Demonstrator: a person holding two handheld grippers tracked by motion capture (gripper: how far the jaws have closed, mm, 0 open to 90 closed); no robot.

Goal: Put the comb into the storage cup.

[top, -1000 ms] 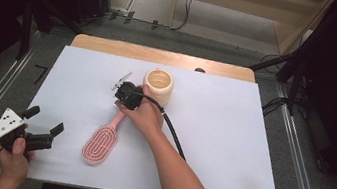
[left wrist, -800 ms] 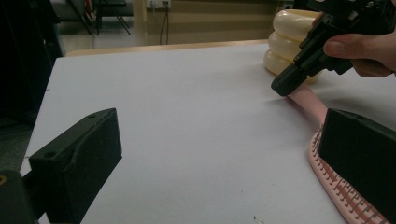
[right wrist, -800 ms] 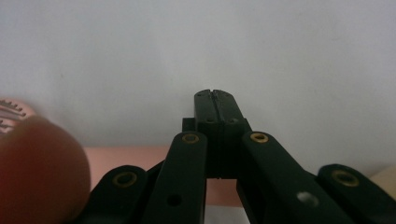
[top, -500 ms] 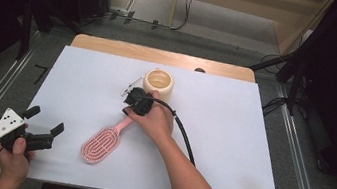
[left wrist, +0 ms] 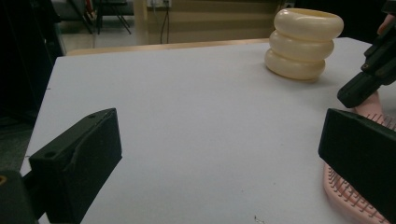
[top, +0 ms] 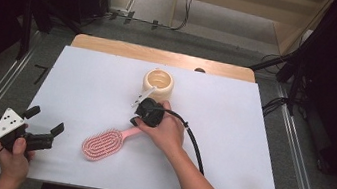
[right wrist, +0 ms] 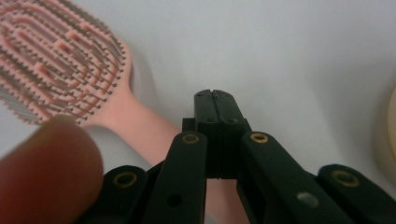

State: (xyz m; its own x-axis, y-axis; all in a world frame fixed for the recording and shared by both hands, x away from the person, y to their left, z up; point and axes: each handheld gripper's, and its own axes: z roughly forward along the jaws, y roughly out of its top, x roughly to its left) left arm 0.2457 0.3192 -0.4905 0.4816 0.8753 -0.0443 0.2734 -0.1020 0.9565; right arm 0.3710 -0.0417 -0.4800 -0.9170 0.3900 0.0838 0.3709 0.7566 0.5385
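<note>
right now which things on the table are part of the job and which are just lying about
In the job:
- pink plastic hairbrush, lying bristles up with its handle under the right gripper
- right gripper, jaws shut and empty, over the handle

Just lying about:
- cream ringed round holder, beyond the brush
- left gripper, jaws open and empty, at the near left corner of the white table

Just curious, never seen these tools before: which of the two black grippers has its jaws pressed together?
The right gripper, by the pink hairbrush handle; its jaws meet with nothing between them. The left gripper, near the table's front left corner, has its jaws wide apart.
</note>
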